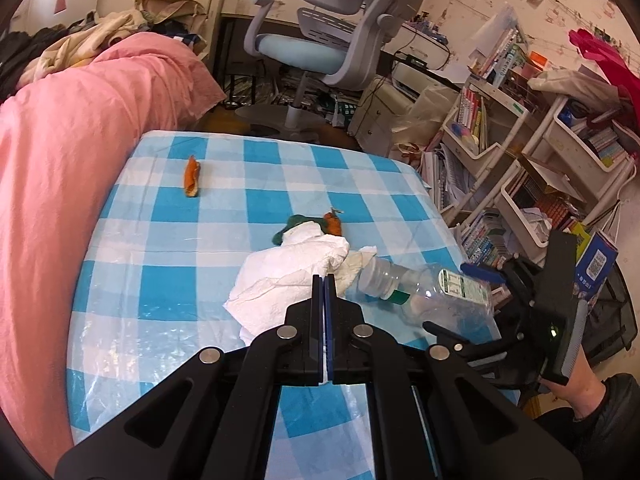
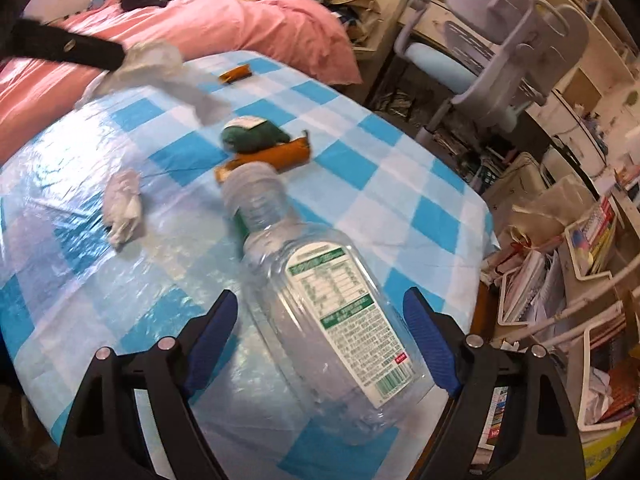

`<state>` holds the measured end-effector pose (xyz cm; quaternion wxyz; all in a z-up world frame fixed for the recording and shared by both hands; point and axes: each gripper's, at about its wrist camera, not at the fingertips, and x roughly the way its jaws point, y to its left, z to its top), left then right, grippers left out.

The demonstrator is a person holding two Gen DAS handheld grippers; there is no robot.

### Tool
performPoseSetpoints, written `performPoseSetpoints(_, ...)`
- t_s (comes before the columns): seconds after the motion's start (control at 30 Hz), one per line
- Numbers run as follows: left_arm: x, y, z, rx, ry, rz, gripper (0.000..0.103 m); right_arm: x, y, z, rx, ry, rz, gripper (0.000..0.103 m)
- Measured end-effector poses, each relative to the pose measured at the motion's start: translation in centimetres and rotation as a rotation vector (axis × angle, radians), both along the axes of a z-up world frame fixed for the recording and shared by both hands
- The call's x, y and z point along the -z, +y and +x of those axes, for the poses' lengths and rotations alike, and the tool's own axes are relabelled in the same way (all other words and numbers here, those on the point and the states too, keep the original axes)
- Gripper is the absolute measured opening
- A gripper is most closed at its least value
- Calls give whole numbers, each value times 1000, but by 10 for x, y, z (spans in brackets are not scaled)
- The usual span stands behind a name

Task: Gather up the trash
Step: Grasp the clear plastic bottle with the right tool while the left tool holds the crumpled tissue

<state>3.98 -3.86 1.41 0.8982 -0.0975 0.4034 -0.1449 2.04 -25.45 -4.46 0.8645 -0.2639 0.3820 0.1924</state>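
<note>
A table covered in a blue-and-white checked cloth [image 1: 224, 200] under clear plastic carries the trash. The left gripper [image 1: 324, 280] is clenched, its fingers pressed together on a white tissue [image 1: 296, 264]; in the right wrist view that tissue hangs from the black fingers near the table's far left edge, lifted off the cloth. The right gripper [image 2: 324, 320] stands released, its blue pads [image 2: 428, 340] on either side of a clear plastic bottle [image 2: 320, 312] without pressing on it. The bottle lies on its side near the table's near right edge, white cap pointing toward the middle, label with green print facing up; it looks empty. Just beyond the cap lie an orange peel [image 2: 280, 156] and a green scrap [image 2: 256, 136] with a white patch, touching each other, around the middle of the table. A small crumpled tissue [image 2: 124, 208] rests left of the bottle, apart from it. A second orange peel [image 1: 192, 176] lies alone toward the far left corner. Beside the table's left edge is a bed with a pink cover [image 1: 60, 168] and heaped clothes. Past the far edge stands a grey chair [image 1: 340, 40] with a pale blue seat. Right of the table, white shelf bins [image 1: 520, 208] hold books and papers, packed upright and stacked. A hand [image 1: 576, 392] in a dark sleeve grips the right gripper's handle.
</note>
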Motion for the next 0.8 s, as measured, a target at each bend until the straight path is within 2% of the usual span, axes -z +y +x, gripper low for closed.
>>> performPoseSetpoints(0.1, 0, 3, -1, -3, 4, -1, 1, -5, -3, -8, -8, 27, 23, 60)
performPoseSetpoints(0.33, -1, 1, -11, 20, 5, 2, 1, -12, -8, -30, -15, 146, 133, 58)
performPoseSetpoints(0.47, 0, -1, -17, 29, 5, 9, 1, -8, 9, -34, -29, 165, 115, 59)
performPoseSetpoints(0.6, 1, -5, -24, 43, 6, 28, 1, 8, 36, -44, -74, 142, 10, 58)
performPoseSetpoints(0.8, -1, -4, -34, 46, -11, 65, 1, -2, 37, -54, -86, 170, 94, 54)
